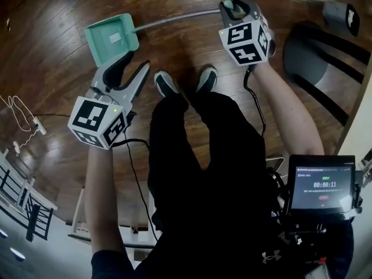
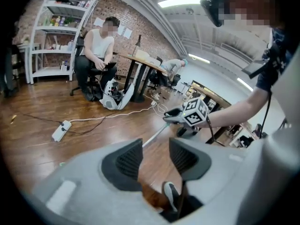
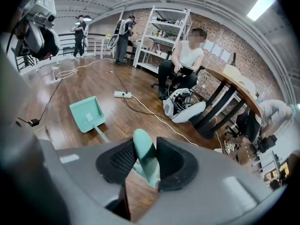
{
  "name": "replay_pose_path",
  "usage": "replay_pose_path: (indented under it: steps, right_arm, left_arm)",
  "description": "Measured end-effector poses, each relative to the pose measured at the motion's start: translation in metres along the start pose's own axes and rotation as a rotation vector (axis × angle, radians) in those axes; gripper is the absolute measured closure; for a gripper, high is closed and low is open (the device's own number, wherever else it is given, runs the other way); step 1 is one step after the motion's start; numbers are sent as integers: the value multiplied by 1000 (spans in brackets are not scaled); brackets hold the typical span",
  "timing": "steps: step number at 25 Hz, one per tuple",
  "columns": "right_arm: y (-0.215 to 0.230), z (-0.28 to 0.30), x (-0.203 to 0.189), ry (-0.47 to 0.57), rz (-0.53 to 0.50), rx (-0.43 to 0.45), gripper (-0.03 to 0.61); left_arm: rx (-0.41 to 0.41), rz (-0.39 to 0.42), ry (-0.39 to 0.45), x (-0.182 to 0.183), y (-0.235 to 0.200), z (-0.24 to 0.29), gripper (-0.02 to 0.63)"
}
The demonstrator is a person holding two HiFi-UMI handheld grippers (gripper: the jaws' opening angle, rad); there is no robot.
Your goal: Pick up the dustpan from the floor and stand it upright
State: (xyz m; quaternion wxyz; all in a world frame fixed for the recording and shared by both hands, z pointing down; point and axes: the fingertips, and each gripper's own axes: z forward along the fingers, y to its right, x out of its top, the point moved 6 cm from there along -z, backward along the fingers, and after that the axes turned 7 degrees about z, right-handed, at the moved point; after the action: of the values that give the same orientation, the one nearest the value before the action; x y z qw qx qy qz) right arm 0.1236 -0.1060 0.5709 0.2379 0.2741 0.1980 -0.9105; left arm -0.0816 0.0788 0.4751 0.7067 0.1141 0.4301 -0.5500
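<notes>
Dustpan point(image 1: 109, 38): its mint-green pan is low over the wooden floor point(image 1: 52, 74), ahead and to the left of the person's shoes point(image 1: 167, 85). Its thin grey pole point(image 1: 174, 18) runs from the pan to the right and up into the right claw point(image 1: 232, 6). Whether the pan rests on the boards or hangs just clear of them cannot be told.

The right claw is closed on the green grip point(image 3: 144, 157) at the pole's end. Both ribbed black pads press its sides, and its rounded tip sticks out above them. In the right gripper view the pan lies beyond the claw, open face up.

The left claw point(image 1: 129, 68) hovers just beside the pan, near its right edge, without touching it. Its two pads stand well apart with nothing between them; only floor and one shoe show through the gap.

Further off, a white power strip point(image 2: 61, 130) lies on the floor, and a seated person point(image 2: 97, 55) is beside a white shelf point(image 2: 54, 32).
</notes>
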Motion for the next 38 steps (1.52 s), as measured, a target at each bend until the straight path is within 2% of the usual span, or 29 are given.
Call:
replay_pose_path:
  steps: [3,9,14,18,22,27,33,38]
  right_arm:
    - [-12,-26,22,-21,-49,13,456]
    - [-35,-45,60,-60,-77,54,445]
    - [-51,-51,80,-101,-124,81,442]
    - [-49,-47,84,-144,-145,101,440]
    - [-51,-50,80,-167,-146,107,439]
    - [-55,-47,91,-163,-121,120,434]
    - [-74,-69,92,-192,-80,169,425]
    - [-87,-60,84,-238,-80,187,421]
  left_arm:
    - [22,-21,2,11,5,-41,434]
    - [65,-60,-5,18,5,-93,434]
    - [54,-91,3,28,7,-122,434]
    - [52,-89,13,40,0,-137,433]
    - [32,-65,-19,44,-6,-145,433]
    - [83,-80,-39,58,-21,-160,433]
    - [128,-85,-23,94,-22,-191,433]
    - [103,-60,-27,95,-33,-201,433]
